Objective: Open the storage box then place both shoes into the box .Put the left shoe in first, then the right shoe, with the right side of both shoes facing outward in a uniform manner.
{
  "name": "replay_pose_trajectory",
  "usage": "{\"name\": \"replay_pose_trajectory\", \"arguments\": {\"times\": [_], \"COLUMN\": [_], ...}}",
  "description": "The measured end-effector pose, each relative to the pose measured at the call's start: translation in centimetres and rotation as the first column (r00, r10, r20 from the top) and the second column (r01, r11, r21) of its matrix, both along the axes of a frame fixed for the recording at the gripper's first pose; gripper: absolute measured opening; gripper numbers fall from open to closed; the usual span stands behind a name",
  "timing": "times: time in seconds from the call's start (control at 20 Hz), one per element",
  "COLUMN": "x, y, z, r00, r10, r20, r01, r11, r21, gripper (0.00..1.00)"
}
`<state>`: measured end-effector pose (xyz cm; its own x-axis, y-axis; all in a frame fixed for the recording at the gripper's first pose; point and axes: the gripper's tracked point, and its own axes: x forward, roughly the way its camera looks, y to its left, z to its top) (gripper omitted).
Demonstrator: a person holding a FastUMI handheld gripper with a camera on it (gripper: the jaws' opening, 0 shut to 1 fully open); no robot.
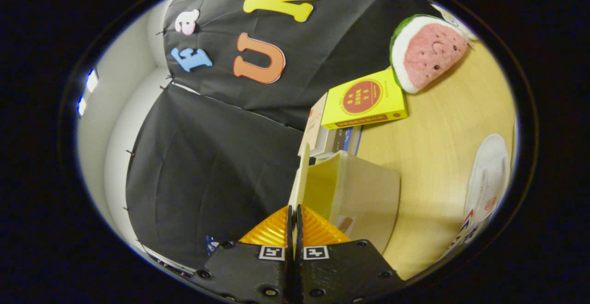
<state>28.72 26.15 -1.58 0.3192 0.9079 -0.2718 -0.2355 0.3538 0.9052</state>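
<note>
- Nearest to you, the jaws (294, 216) are clenched on the thin lid (300, 179) of the storage box (364, 198); both fingers press flat on the panel's lower edge, which runs up out of the slit between them
- You see the lid edge-on, a pale cream strip standing away from the fingers toward the black cloth wall (207, 170); it is swung up off the box, so the box stands open
- Your storage box is translucent, pale yellowish plastic with a frosted look; its open mouth sits just beside the lid and just ahead of the fingers, and its side wall stretches away over the counter (438, 147)
- What lies inside the box you cannot tell through the cloudy wall
- You hold the tool rolled hard, so the wooden counter appears as an upright plane on one side and the cloth wall on the other
- Beyond the box, touching or nearly touching its far end, a small stack of books (329, 140) lies with a yellow book (364, 99) uppermost
- Farther still, a plush watermelon slice (426, 50) rests on the counter just beside that yellow book
- One white shoe (486, 179) lies on the counter well apart from the box, with coloured marks near one end
</note>
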Motion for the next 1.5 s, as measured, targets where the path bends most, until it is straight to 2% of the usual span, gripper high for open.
{"name": "replay_pose_trajectory", "arguments": {"times": [0.4,0.8,0.9,1.05,1.3,1.4,1.5], "x": [-2.2,-3.0,-3.4,-3.3,-3.2,-3.2,-3.1], "y": [9.3,20.7,23.9,26.4,26.4,24.6,22.3], "z": [9.7,11.0,10.7,10.4,9.0,8.7,8.0], "r00": [0.996,0.982,0.977,0.973,0.972,0.967,0.959], "r10": [0.031,0.046,0.075,0.071,0.033,0.009,-0.016], "r20": [0.088,0.182,0.199,0.219,0.232,0.254,0.283], "r01": [-0.040,-0.058,-0.084,-0.074,-0.029,0.004,0.043], "r11": [0.993,0.996,0.996,0.997,0.999,0.999,0.995], "r21": [0.108,0.063,0.036,0.009,-0.022,-0.051,-0.091], "gripper": [0.00,0.03,0.11,0.21,0.80,0.90,0.94]}}
